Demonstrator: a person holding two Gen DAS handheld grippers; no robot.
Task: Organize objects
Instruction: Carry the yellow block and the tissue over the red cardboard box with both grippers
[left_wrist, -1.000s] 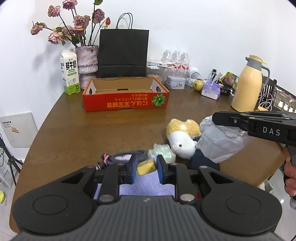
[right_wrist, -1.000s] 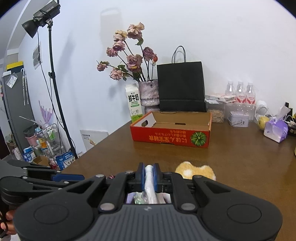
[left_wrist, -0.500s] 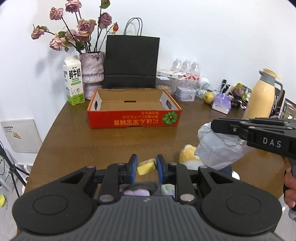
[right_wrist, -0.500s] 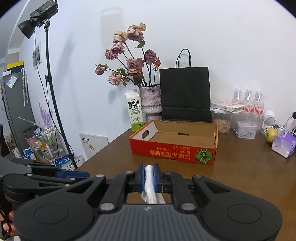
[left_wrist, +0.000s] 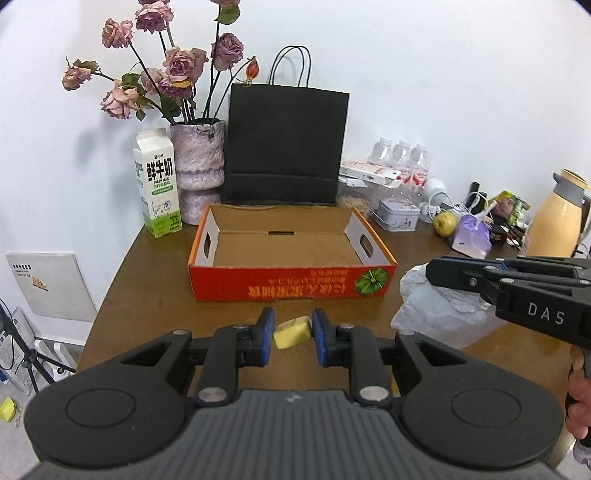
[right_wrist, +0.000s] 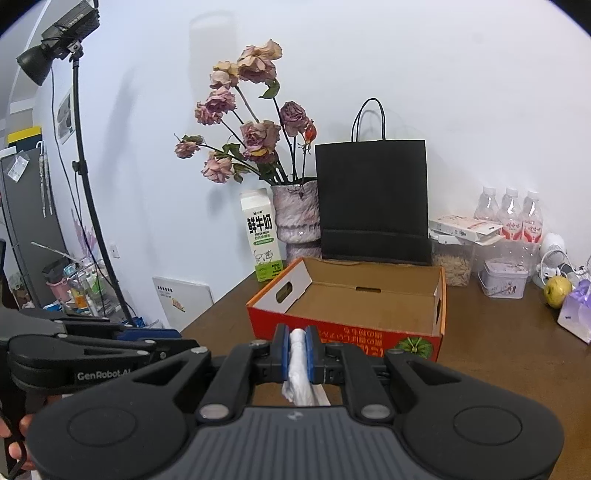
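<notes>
You have the yellow block (left_wrist: 292, 332) pinched in your left gripper (left_wrist: 293, 334) and the white plastic bag (right_wrist: 300, 363) clamped in your right gripper (right_wrist: 297, 354), both just short of the empty red cardboard box (left_wrist: 291, 288), so nothing is packed yet.

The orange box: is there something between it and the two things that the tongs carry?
Nothing visible. The left tongs hold a yellow block and the right tongs a white plastic bag, both just short of the open box. Only bare table lies between, and the box looks empty.
</notes>
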